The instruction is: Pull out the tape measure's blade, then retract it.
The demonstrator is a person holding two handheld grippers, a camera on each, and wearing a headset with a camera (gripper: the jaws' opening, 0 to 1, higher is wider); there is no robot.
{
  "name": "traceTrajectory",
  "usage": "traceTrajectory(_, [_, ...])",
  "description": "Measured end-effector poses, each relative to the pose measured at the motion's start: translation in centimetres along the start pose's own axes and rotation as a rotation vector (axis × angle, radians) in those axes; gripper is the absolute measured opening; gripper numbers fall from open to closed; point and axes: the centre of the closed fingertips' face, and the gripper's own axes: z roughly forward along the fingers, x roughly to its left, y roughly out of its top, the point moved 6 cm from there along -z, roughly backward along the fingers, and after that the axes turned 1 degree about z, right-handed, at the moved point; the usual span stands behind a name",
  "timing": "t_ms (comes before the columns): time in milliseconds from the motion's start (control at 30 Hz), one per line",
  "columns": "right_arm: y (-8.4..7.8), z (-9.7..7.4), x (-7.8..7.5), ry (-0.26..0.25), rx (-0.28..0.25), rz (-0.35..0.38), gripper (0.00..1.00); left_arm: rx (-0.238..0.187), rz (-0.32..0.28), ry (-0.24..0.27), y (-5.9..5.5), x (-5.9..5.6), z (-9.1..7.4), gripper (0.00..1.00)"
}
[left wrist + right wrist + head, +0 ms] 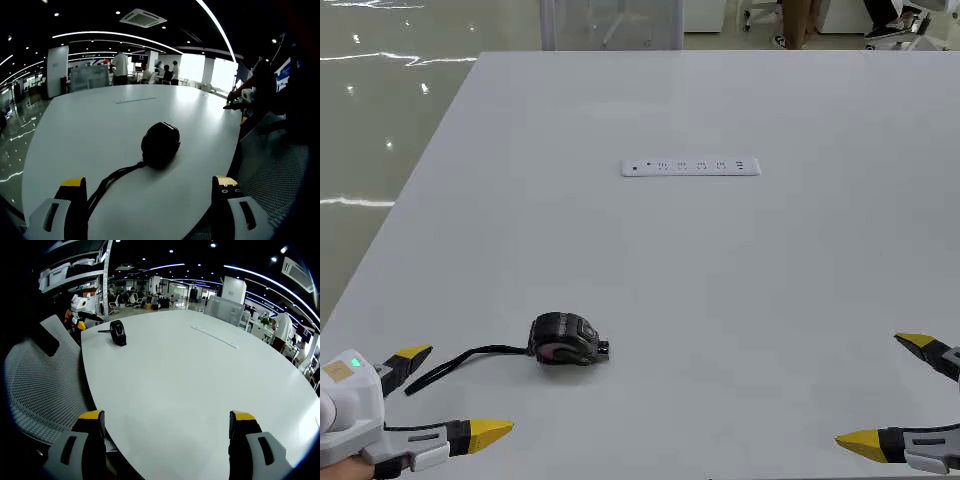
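A black, rounded plastic tape measure (565, 340) (160, 145) (118, 333) sits on the white worktop (720, 300) near its front left edge. Its pale side label faces the near edge and its blade is wound in. Its black wrist strap (460, 360) (112, 180) trails slack to the left.

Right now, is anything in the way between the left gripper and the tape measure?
Nothing visible. Only bare table lies between the open left gripper and the tape measure, plus the tape's own strap trailing toward that gripper.
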Motion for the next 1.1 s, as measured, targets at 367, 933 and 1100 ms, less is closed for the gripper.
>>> traceTrajectory(367, [0.1,-0.1,-0.1,-0.002,-0.009,-0.004,1.0,-0.002,-0.006,0.009,0.1,0.8,-0.2,1.0])
traceTrajectory(933, [0.3,-0.1,-0.4,-0.002,-0.012,0.003,1.0,-0.011,0.022,-0.024,1.1,0.4,0.5,1.0])
traceTrajectory(1100, [1.4,0.0,-0.4,0.005,-0.039,-0.029,1.0,0.003,0.047,-0.058,2.2,0.2,0.8,1.0])
